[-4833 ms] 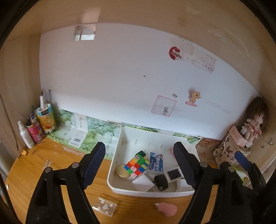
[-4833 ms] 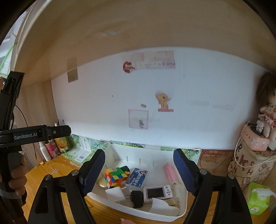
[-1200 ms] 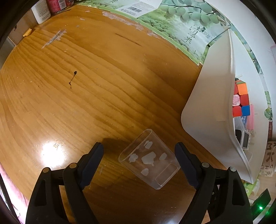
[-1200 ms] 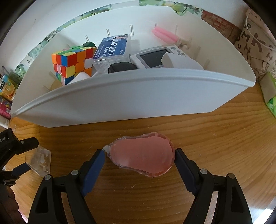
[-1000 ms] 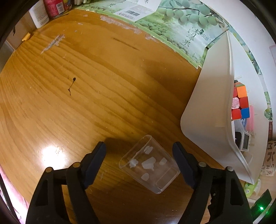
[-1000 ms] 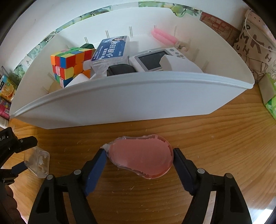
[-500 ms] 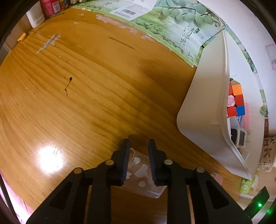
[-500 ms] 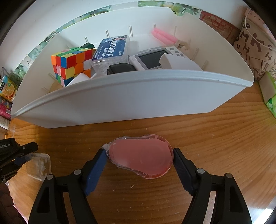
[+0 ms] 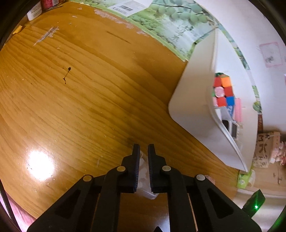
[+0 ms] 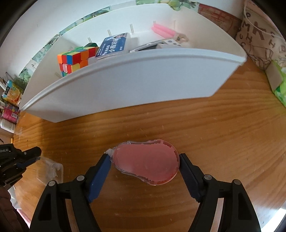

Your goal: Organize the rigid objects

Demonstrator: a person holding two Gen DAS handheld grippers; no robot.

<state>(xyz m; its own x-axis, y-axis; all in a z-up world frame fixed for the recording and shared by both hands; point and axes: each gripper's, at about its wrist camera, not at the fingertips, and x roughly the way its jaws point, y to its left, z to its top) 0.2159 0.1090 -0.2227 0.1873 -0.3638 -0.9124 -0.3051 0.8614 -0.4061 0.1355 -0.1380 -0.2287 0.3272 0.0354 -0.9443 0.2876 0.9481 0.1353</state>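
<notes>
My left gripper (image 9: pixel 143 148) is shut on a small clear plastic box (image 9: pixel 143 171) with white bits inside, just over the wooden table (image 9: pixel 80 100). The right wrist view shows the same box (image 10: pixel 51 169) at the left gripper's tip (image 10: pixel 30 155). My right gripper (image 10: pixel 143 158) is shut on a pink tape dispenser (image 10: pixel 146 164), with one pad against each end. The dispenser lies low over the table in front of the white bin (image 10: pixel 134 80). The bin (image 9: pixel 193 100) holds a colour cube (image 10: pixel 73 60), a blue card case (image 10: pixel 113 44), a small screen device and a pink item.
A patterned bag (image 10: pixel 259 35) and a green tissue pack (image 10: pixel 278 85) stand right of the bin. Bottles (image 9: pixel 35 10) and a green printed sheet (image 9: pixel 169 19) line the back wall. The table's near edge runs along the lower left of the left wrist view.
The left jaws have closed on the clear box, which now sits hidden between them. The right gripper has drawn back from the bin with the pink dispenser still between its pads.
</notes>
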